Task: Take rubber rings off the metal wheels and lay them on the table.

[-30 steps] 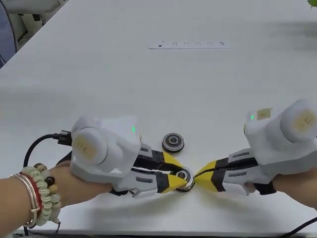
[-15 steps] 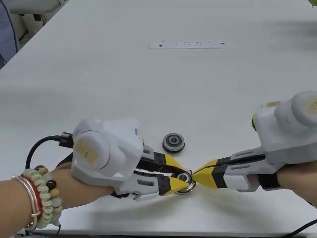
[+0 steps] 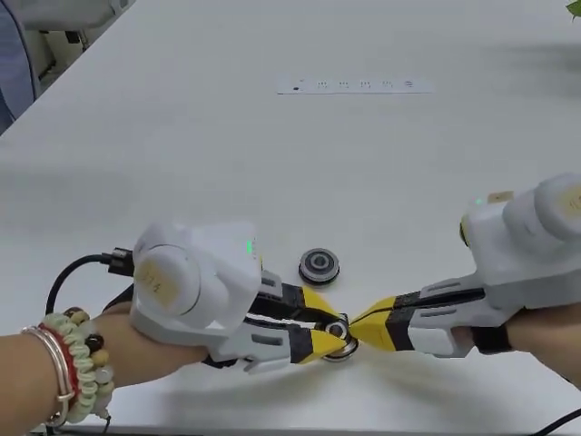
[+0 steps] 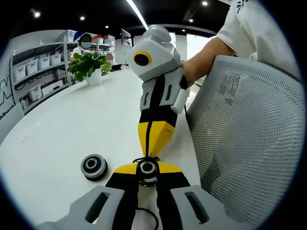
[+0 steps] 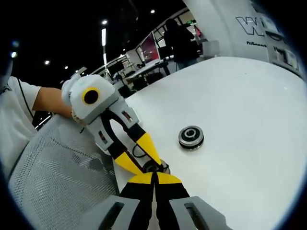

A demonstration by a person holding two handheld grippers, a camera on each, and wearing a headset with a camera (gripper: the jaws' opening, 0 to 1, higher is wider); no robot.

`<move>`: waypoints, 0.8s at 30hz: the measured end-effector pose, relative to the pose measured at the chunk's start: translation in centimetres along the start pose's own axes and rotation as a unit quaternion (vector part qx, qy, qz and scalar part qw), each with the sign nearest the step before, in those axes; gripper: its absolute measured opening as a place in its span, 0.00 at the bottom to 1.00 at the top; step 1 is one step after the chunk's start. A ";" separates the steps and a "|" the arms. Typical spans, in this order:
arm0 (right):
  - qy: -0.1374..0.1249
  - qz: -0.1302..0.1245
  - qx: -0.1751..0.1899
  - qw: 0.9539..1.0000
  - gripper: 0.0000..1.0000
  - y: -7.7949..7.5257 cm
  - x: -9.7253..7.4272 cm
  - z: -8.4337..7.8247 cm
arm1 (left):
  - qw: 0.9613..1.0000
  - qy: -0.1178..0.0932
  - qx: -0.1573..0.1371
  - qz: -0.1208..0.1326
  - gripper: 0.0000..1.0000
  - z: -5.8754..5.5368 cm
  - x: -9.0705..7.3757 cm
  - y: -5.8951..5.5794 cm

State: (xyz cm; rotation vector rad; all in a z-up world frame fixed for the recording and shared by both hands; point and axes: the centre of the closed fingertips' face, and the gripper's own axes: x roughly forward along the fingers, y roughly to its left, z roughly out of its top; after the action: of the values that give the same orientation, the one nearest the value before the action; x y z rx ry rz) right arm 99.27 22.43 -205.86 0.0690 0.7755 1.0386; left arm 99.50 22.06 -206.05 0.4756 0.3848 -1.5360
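A small metal wheel (image 3: 338, 328) sits near the table's front edge, and my left gripper (image 3: 332, 329) is shut on it with its yellow jaws on either side. In the left gripper view the wheel (image 4: 147, 170) sits between those jaws. My right gripper (image 3: 357, 325) comes in from the right, shut, its tips pinching the thin black rubber ring (image 4: 144, 158) at the wheel's edge. From the right gripper view its shut tips (image 5: 154, 174) touch the wheel (image 5: 154, 166). A second wheel (image 3: 320, 265) with its black ring lies flat just behind.
A white power strip (image 3: 354, 84) lies far back on the white table (image 3: 272, 163). The table's front edge runs just below the grippers. A grey mesh chair (image 4: 249, 139) stands by that edge. A potted plant (image 4: 88, 64) is at the far end.
My right gripper has drawn back a little to the right while staying shut at the wheel's edge. The left gripper and both wheels have stayed put.
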 end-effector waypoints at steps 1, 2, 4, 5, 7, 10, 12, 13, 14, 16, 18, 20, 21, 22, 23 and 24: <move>-0.001 0.003 0.000 1.000 0.00 0.1 0.0 0.1 | 1.000 0.000 0.000 0.000 0.07 0.0 0.0 0.0; -0.002 0.004 0.001 1.000 0.00 0.1 0.0 0.1 | 1.000 0.000 0.000 0.000 0.07 0.0 0.0 0.0; -0.026 0.024 0.019 0.999 0.00 0.9 0.1 1.1 | 1.000 0.000 0.001 0.000 0.07 0.0 0.0 0.0; -0.013 0.007 0.004 1.000 0.00 0.3 0.0 1.0 | 1.000 0.001 0.001 0.000 0.07 0.0 0.0 0.0; -0.007 -0.011 -0.006 1.000 0.00 -0.3 0.0 1.0 | 1.000 0.001 0.001 0.001 0.07 0.0 0.0 0.0; -0.010 -0.008 0.006 1.000 0.00 -0.4 0.1 1.0 | 1.000 0.000 0.002 0.000 0.07 0.0 0.0 0.0; 0.005 -0.016 -0.005 1.000 0.00 -0.7 0.2 0.3 | 1.000 -0.001 0.001 -0.001 0.07 0.0 0.1 0.1; 0.013 -0.021 -0.012 1.000 0.00 -0.7 0.3 -0.1 | 1.000 -0.001 0.001 -0.002 0.07 0.0 0.1 0.1; 0.015 -0.023 -0.014 1.000 0.00 -0.7 0.4 -0.2 | 1.000 -0.001 0.002 -0.003 0.08 0.0 0.1 0.1; 0.014 -0.022 -0.016 1.000 0.00 -0.7 0.3 -0.1 | 1.000 -0.001 -0.003 -0.005 0.08 0.1 0.1 0.1; 0.015 -0.023 -0.017 0.999 0.00 -0.7 0.3 0.0 | 1.000 0.001 -0.005 -0.005 0.08 0.1 0.2 0.1; 0.017 -0.024 -0.021 0.999 0.00 -0.8 0.3 -0.1 | 1.000 0.009 -0.005 -0.007 0.08 0.2 0.2 0.1; 0.018 -0.024 -0.022 0.999 0.00 -0.8 0.3 -0.1 | 1.000 0.014 -0.003 -0.011 0.08 0.1 0.2 0.1; 0.018 -0.024 -0.024 0.999 0.00 -0.7 0.3 -0.1 | 1.000 0.021 -0.003 -0.017 0.08 0.1 0.1 0.1; 0.017 -0.024 -0.025 0.999 0.00 -0.7 0.3 0.0 | 0.999 0.029 -0.007 -0.026 0.08 0.1 0.0 0.0; 0.016 -0.024 -0.025 0.999 0.00 -0.7 0.3 0.0 | 0.999 0.029 -0.010 -0.028 0.08 0.2 -0.1 0.1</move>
State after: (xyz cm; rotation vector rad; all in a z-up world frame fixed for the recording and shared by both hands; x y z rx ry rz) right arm 99.91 22.26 -206.30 -0.0094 0.7770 1.0143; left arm 99.62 22.07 -205.81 0.4979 0.4609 -1.5729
